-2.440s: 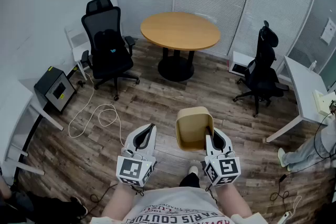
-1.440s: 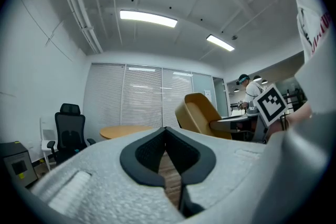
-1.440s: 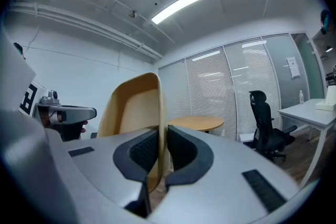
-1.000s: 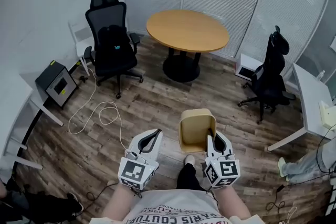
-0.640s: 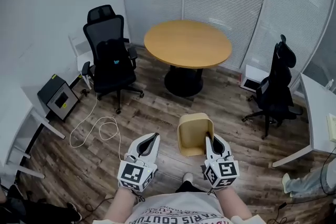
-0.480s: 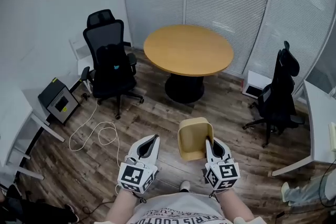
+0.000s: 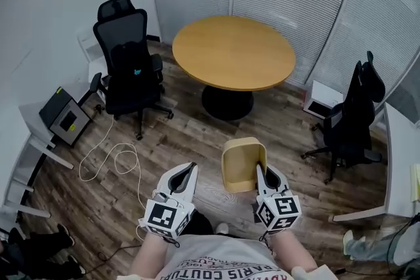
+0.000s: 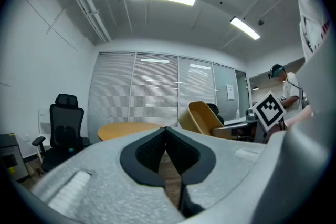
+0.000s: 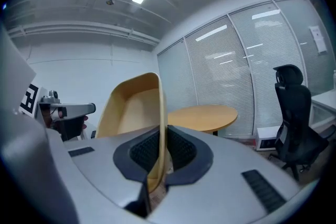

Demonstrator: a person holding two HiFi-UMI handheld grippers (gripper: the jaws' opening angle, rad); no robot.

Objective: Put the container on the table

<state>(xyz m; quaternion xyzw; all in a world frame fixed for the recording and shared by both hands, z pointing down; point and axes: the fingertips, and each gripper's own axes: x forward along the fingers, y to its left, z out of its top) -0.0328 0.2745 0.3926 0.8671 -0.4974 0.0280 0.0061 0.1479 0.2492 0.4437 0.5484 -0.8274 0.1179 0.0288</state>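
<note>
A tan plastic container (image 7: 244,164) hangs tilted over the wooden floor, its open side facing me. My right gripper (image 7: 261,171) is shut on its right wall, and in the right gripper view that wall (image 9: 137,110) stands pinched between the pads of the gripper (image 9: 161,134). My left gripper (image 7: 190,168) is beside it on the left, shut and with nothing in it; its jaws meet at the tip (image 8: 166,129). The round wooden table (image 7: 233,52) stands ahead with a bare top, also seen as the table (image 8: 126,130) and the table (image 9: 202,115). From the left gripper view the container (image 8: 202,118) shows at the right.
A black office chair (image 7: 128,56) stands left of the table and another chair (image 7: 357,115) to the right. A small black box (image 7: 62,118) and a white cable (image 7: 115,157) lie on the floor at left. White desks (image 7: 400,160) line the sides. Blinds close the far wall.
Both grippers and the held container have travelled forward toward the round table, which now looks nearer and larger. The right grip on the container is unchanged; the left stays shut.
</note>
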